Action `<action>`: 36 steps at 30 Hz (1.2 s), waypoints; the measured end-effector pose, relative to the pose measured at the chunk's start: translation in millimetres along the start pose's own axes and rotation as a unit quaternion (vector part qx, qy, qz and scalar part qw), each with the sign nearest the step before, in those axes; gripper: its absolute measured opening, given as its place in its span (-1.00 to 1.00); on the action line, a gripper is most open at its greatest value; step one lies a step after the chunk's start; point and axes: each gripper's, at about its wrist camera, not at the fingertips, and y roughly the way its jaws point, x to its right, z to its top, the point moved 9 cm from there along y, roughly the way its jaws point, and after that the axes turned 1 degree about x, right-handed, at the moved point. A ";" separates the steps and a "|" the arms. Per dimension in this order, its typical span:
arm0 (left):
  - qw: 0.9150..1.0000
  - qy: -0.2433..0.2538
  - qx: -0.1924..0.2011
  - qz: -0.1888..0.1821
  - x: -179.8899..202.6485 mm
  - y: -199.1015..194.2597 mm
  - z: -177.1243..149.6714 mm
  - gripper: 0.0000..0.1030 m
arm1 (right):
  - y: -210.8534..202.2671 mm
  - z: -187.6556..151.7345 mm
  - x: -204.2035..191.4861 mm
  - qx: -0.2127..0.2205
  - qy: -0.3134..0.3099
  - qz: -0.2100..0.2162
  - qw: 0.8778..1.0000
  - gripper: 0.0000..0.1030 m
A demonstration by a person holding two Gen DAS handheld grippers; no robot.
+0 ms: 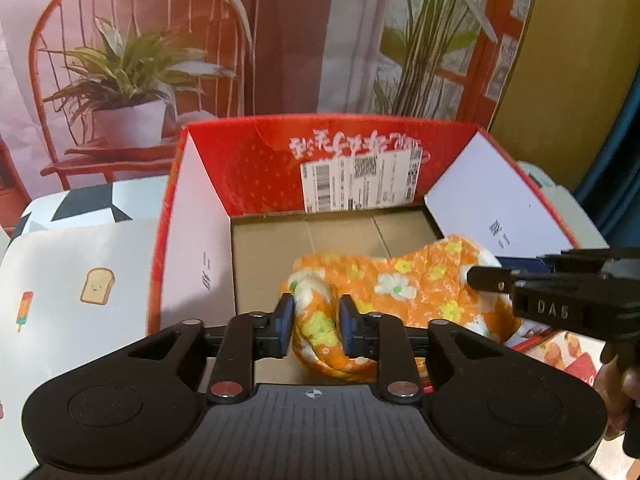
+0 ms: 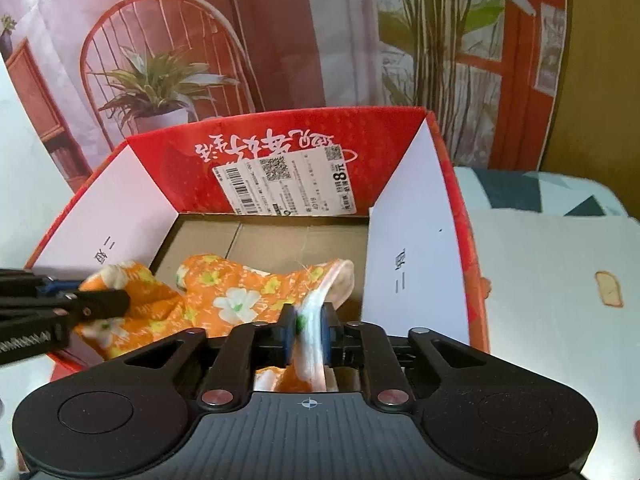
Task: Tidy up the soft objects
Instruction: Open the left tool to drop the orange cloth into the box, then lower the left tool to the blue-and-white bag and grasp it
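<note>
An orange cloth with white and yellow flowers lies spread inside an open red cardboard box, over its brown floor. My left gripper is shut on a bunched roll of the cloth at the box's near left; the fabric fills the gap between the blue pads. In the right wrist view the same cloth rises to my right gripper, shut on a pale folded edge at the near right of the box. Each gripper shows at the edge of the other's view.
The box flaps stand upright, white inside, with a shipping label on the back wall. The box rests on a white cover printed with toast and a popsicle. Behind stands a backdrop printed with a chair and plants. A hand holds the right gripper.
</note>
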 end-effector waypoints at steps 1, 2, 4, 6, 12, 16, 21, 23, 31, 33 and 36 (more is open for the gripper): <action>1.000 -0.002 0.009 -0.001 -1.2 -4.0 2.1 -0.26 | -2.8 0.4 -0.9 0.005 -0.005 -0.004 1.000 -0.58; 1.000 -0.004 0.017 0.000 -1.9 -7.6 3.7 -0.20 | -6.0 0.7 -1.4 0.011 -0.010 -0.006 1.000 -0.56; 0.999 -0.006 0.032 0.001 -3.2 -15.6 7.1 -0.14 | -13.6 2.9 -3.1 0.023 -0.017 -0.011 1.000 -0.39; 0.999 -0.001 0.043 0.004 -3.7 -24.7 10.1 -0.13 | -22.5 6.4 -4.6 0.037 -0.025 -0.018 0.999 -0.14; 0.996 0.009 0.090 0.024 -6.3 -58.3 14.9 0.58 | -55.9 15.8 -10.6 0.078 -0.053 -0.037 0.995 0.42; 0.993 0.008 0.113 0.041 -8.9 -79.5 12.6 0.96 | -74.8 15.9 -15.7 0.095 -0.055 -0.032 0.993 0.86; 0.992 -0.006 0.119 0.050 -17.4 -101.2 4.4 1.00 | -97.0 13.0 -22.0 0.114 -0.051 -0.033 0.992 0.99; 0.990 -0.003 0.124 0.059 -19.5 -111.1 0.0 1.00 | -106.0 10.7 -24.4 0.122 -0.050 -0.033 0.991 0.99; 0.987 0.014 0.144 0.076 -17.9 -152.9 -28.8 1.00 | -137.8 -9.3 -36.3 0.145 -0.042 -0.015 0.988 0.99; 0.986 0.014 0.145 0.076 -16.6 -161.2 -38.1 1.00 | -143.8 -16.8 -38.8 0.147 -0.038 -0.010 0.988 0.99; 0.987 0.008 0.145 0.074 -16.0 -172.4 -54.9 1.00 | -152.4 -30.6 -44.0 0.149 -0.034 -0.004 0.988 0.99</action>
